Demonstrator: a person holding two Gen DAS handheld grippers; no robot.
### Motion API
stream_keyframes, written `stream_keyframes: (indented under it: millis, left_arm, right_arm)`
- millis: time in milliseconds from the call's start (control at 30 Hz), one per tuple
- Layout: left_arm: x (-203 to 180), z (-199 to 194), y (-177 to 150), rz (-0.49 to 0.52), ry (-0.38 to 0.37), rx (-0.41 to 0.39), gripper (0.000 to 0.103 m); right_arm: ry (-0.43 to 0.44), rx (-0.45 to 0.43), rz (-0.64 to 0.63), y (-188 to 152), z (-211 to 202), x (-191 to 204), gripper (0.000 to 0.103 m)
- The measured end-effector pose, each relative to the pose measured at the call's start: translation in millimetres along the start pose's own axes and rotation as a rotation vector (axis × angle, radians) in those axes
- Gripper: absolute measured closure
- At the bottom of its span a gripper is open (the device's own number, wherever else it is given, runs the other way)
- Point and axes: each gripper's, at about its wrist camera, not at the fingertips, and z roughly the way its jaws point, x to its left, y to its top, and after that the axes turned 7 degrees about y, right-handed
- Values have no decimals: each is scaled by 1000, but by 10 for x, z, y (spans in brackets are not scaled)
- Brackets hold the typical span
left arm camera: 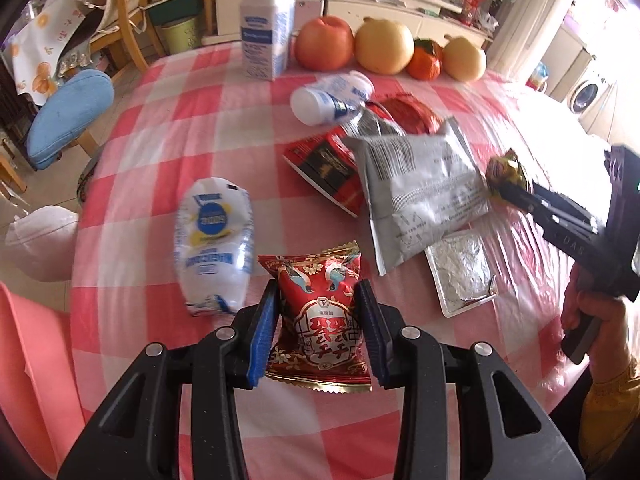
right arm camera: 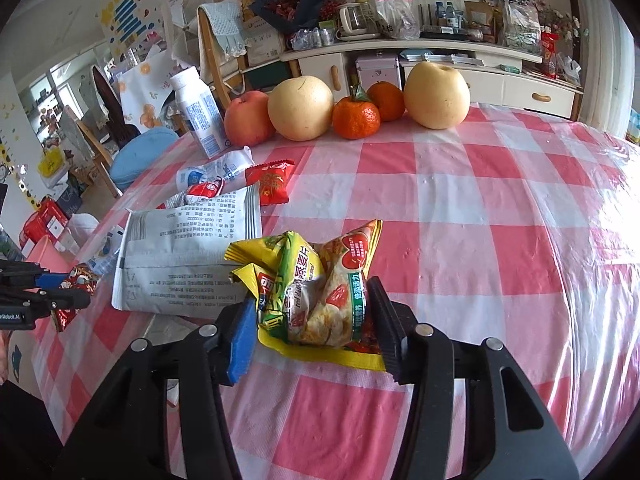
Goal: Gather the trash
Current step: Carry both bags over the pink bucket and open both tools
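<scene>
Trash lies scattered across the checked bench (right arm camera: 460, 208). My left tool (left arm camera: 318, 320) has its blue pads pressed against both sides of a red snack packet (left arm camera: 320, 312), nearest me, its jaws narrowly set. My right tool (right arm camera: 316, 316) clamps a crumpled yellow-green wrapper (right arm camera: 316, 280), jaws a little wider. Between the two lies a large grey pouch (right arm camera: 188, 256) over a red-black wrapper (left arm camera: 324, 164), with a foil tray (left arm camera: 460, 276) just beside it. Left of the red packet lies a white plastic bag (left arm camera: 214, 244). Far across stand a milk carton (left arm camera: 266, 24) and a row of fruit (right arm camera: 360, 108).
</scene>
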Motion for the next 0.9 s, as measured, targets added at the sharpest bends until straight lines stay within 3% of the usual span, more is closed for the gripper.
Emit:
stream_keyframes:
  millis: [600,900]
  left_arm:
    - [477,-305,-70,-84,-45,-101,62]
    - [833,-434,-184,-160,-41,-140,62]
  right_arm:
    - [43,-78,52,-127,-273,405,50]
    - [119,-85,14,-115,-335,962,50]
